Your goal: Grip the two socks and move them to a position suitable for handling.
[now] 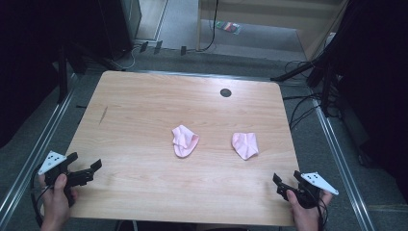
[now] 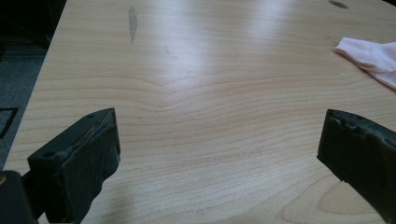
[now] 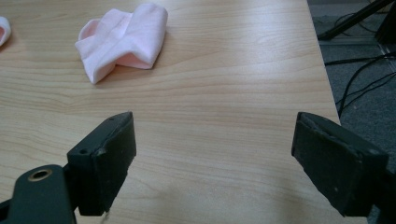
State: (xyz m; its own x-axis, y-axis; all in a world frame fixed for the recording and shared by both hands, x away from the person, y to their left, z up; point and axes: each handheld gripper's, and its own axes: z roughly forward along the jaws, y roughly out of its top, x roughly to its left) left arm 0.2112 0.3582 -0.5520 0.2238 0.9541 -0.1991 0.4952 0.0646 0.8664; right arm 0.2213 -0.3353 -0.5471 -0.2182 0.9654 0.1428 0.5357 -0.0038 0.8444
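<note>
Reaching for the socks — right tool to the right sock, left tool to the left sock — both wide, empty; pinch one edge low against the desk.

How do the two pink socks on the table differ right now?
The left sock lies nearer the table's middle, its opening gaping toward the far right; the right sock sits nearer the right edge, folded over on itself into a flatter, pointed bundle. The left sock looks slightly longer; the right sock more compact. Both are pale pink, crumpled, lying apart on the table, untouched by either gripper.
</note>
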